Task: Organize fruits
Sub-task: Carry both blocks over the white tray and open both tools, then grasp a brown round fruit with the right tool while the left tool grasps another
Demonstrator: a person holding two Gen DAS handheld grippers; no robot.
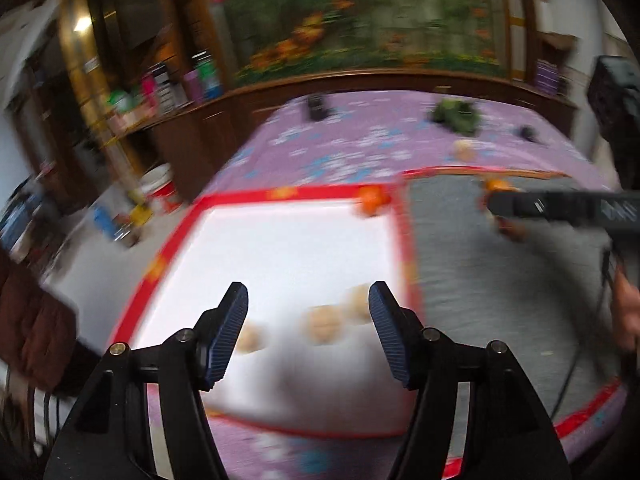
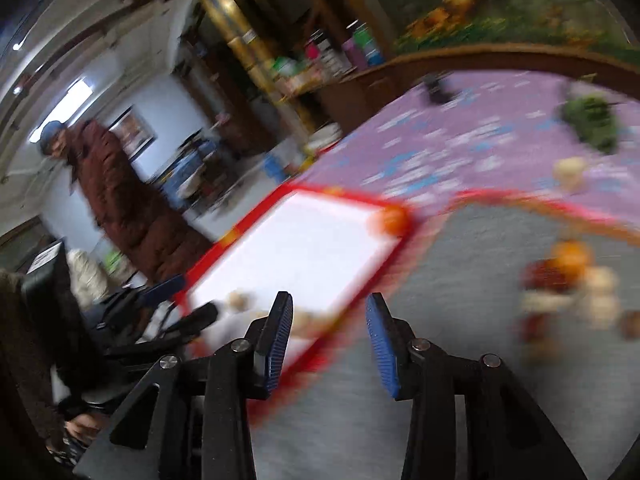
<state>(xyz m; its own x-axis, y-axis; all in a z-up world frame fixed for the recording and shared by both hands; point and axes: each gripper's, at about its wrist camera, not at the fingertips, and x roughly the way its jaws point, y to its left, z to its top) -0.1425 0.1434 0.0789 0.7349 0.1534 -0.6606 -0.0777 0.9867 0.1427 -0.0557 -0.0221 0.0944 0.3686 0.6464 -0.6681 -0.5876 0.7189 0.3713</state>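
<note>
Both my left tongs point(image 1: 308, 300) and right tongs point(image 2: 328, 312) hang released and empty between picks; next I reach for the fruit pile point(image 2: 568, 284).

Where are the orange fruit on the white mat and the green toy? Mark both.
orange fruit point(image 1: 374, 200), left wrist view, its middle.
green toy point(image 2: 592, 122), right wrist view, its body.
</note>
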